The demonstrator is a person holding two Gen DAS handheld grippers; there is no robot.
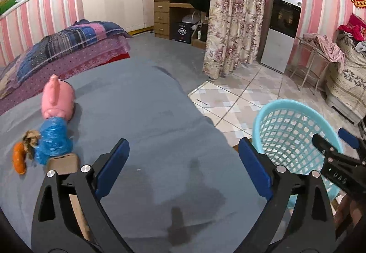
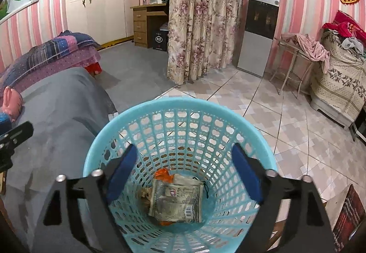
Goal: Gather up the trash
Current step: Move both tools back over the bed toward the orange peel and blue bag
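Only the right wrist view shows the wrappers [image 2: 176,200] lying in the basket [image 2: 183,104], under the spread, empty right gripper [image 2: 184,175]. The left gripper [image 1: 184,169], also spread and empty, hangs over the grey bed [image 1: 148,104], with blue wrap [image 1: 53,139] and orange peel [image 1: 19,158] on its left.

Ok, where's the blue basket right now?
The basket stands on the tiled floor beside the grey bed, right under the open right gripper. In the left wrist view it sits at the lower right.
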